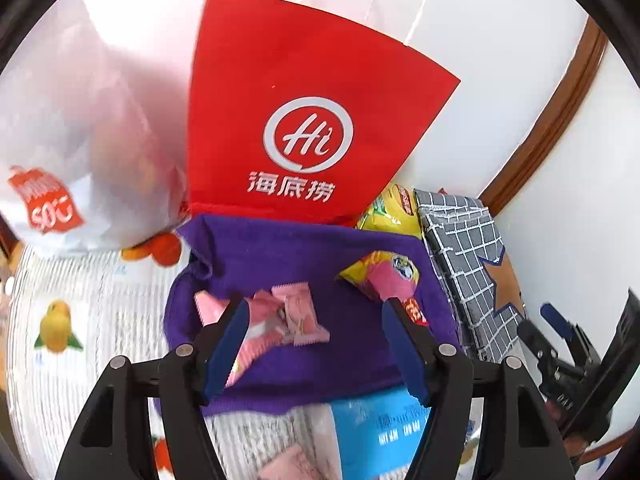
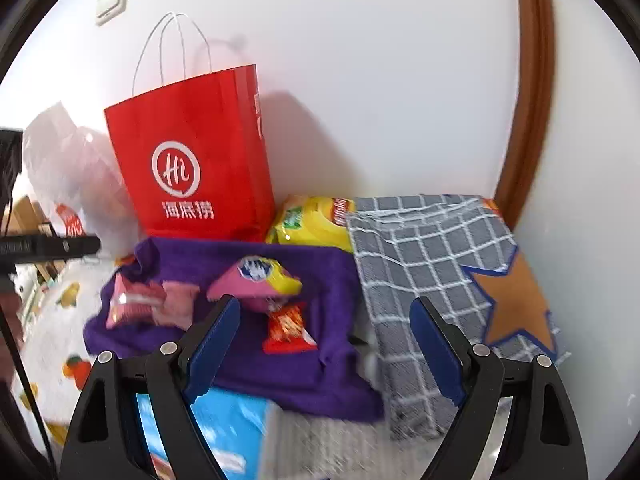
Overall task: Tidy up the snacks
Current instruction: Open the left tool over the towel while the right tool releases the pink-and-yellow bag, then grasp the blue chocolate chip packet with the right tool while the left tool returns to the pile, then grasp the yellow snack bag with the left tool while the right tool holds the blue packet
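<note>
On the purple cloth (image 1: 312, 364), in front of the red paper bag (image 1: 304, 120): pink wrapped snacks (image 1: 296, 316) at its left part, a pink-yellow packet (image 1: 384, 276) and a red packet (image 2: 288, 330) at its right. Left gripper (image 1: 316, 344) above the cloth, jaws apart, holding nothing. Right gripper (image 2: 324, 344) jaws wide apart, empty. Yellow bag (image 2: 312, 224) behind the cloth.

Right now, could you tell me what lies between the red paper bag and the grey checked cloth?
A yellow snack bag sits between the red paper bag and the grey checked cloth; the right wrist view shows it best.
</note>
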Demonstrator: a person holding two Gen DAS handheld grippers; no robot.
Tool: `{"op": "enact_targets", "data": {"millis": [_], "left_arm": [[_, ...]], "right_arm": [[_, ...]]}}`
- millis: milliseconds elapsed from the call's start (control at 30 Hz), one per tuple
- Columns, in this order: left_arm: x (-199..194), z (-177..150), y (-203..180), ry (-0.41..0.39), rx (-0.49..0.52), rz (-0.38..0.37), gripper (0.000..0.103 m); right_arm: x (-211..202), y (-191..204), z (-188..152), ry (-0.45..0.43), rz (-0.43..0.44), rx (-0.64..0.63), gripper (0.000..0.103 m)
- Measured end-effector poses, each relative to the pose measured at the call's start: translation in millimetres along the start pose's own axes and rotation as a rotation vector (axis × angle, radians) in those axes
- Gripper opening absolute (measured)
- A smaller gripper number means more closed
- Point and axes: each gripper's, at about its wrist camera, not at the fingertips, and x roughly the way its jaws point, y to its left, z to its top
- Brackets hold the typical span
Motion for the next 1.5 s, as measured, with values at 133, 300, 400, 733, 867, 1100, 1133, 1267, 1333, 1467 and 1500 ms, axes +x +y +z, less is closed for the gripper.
{"op": "enact_targets", "data": {"millis": [133,300,400,733,867,1100,1133,1267,1333,1467,1500], "left_arm": [[-15,-18,-1,0.018,0.011,0.017,0.067],[-31,-44,-2,0.022,0.017,0.017,0.067],[-36,-61,-6,0.027,0.029,0.023,0.067],[-46,-118,-3,0.046,0.037,0.031,0.067],[-46,-138,10,0.06,0.001,0.036,0.067],[-55,-154,26,0.052,-0.031,0.034,0.067],[-55,-156,26,0.049,-0.03,0.027,0.067],[-59,-161,18,0.041,-0.006,-0.016,0.067],[-59,-162,12,0.044,0.007,-0.05,0.068],[-45,-164,1,0.078,0.008,-0.079,0.07],[-41,-164,-2,0.089,0.013,-0.073,0.07]], "right_arm": [[-7,-6,-25,0.072,0.018,-0.023,0.084],[-16,-13,-76,0.13,0.018,-0.043,0.072],[-17,-13,-103,0.151,0.045,-0.058,0.072],[-4,-9,-151,0.165,0.19,-0.111,0.072],[21,-3,-158,0.245,0.171,-0.16,0.072],[15,-3,-166,0.255,0.159,-0.136,0.047],[14,-3,-167,0.252,0.147,-0.133,0.047],[9,1,-173,0.219,0.096,-0.099,0.046],[9,-1,-173,0.222,0.097,-0.084,0.046],[9,1,-173,0.221,0.087,-0.089,0.047],[8,2,-173,0.22,0.082,-0.094,0.047]]}}
